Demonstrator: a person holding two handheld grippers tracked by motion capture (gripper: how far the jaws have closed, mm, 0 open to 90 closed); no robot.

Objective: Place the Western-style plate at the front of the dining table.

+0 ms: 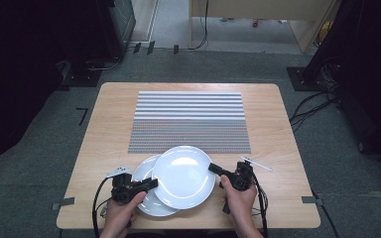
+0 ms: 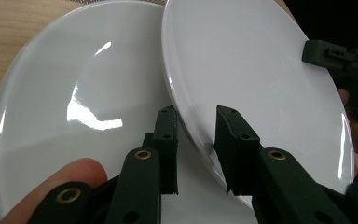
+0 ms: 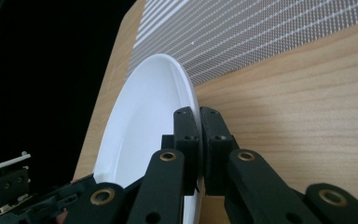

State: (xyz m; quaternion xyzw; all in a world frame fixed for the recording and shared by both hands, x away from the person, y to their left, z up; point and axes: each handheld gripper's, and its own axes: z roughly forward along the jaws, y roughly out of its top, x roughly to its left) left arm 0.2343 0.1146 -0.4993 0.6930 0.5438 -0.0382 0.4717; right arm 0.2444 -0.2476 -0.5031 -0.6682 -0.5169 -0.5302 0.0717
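Upper white plate [image 1: 183, 177]: raised over lower plate [image 1: 146, 196] at bench [image 1: 114, 124] front. Right tongs [image 1: 212, 168]: clenched on its rim. Left tongs [image 1: 154, 183]: straddling opposite rim, pads apart, not yet gripping.

- A light wooden table [image 1: 104, 124] stood on grey carpet [image 1: 44, 144].
- A grey striped placemat [image 1: 188, 121] lay on the table's far half.
- Black cables [image 1: 310, 106] trailed across the floor at right.
- Dark curtains [image 1: 15, 59] flanked both sides.
- Pale wooden furniture [image 1: 258, 9] stood beyond.
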